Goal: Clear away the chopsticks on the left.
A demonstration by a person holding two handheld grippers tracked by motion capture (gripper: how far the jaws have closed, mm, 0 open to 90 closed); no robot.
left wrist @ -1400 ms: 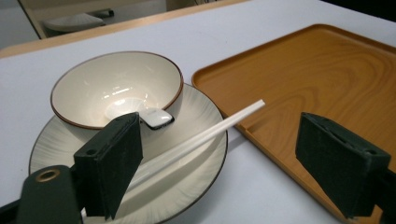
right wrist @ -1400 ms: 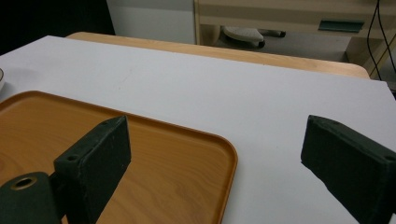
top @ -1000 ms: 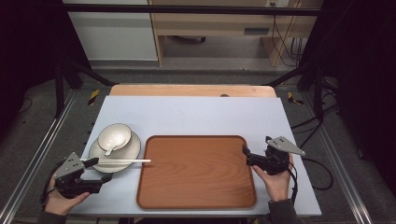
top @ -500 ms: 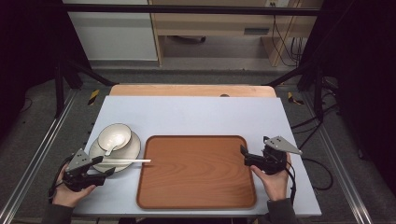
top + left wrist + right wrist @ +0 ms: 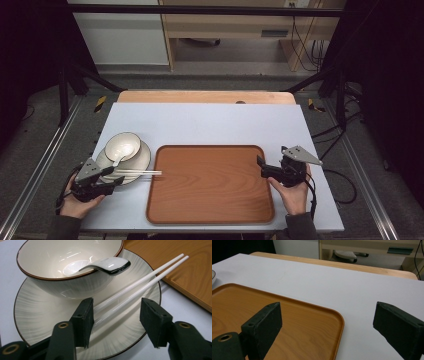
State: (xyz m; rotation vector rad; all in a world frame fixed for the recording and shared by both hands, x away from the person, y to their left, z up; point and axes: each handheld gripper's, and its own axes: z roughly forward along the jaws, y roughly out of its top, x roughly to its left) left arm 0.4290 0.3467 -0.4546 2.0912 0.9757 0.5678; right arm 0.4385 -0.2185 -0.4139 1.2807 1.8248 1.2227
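Note:
A white bowl [image 5: 122, 145] [image 5: 67, 267] with a brown rim stands on a pale plate [image 5: 142, 156] [image 5: 37, 312] at the table's left. A white spoon [image 5: 105, 264] lies in the bowl, handle over the rim. Two white chopsticks [image 5: 140, 173] [image 5: 140, 285] rest across the plate, tips over the wooden tray [image 5: 210, 185] [image 5: 294, 325]. My left gripper [image 5: 114, 176] [image 5: 116, 320] is open, its jaws either side of the chopsticks' near ends, not closed on them. My right gripper [image 5: 260, 167] [image 5: 327, 327] is open over the tray's right edge, holding nothing.
The tray lies on a white mat [image 5: 210, 122] over a wooden table [image 5: 205, 96]. Metal frame rails [image 5: 45, 150] run along both sides, and cables [image 5: 340, 180] trail at the right. Bare mat lies behind the tray.
My left gripper has moved forward and right, up to the plate, so its jaws now straddle the chopsticks' near ends. The right gripper has barely moved.

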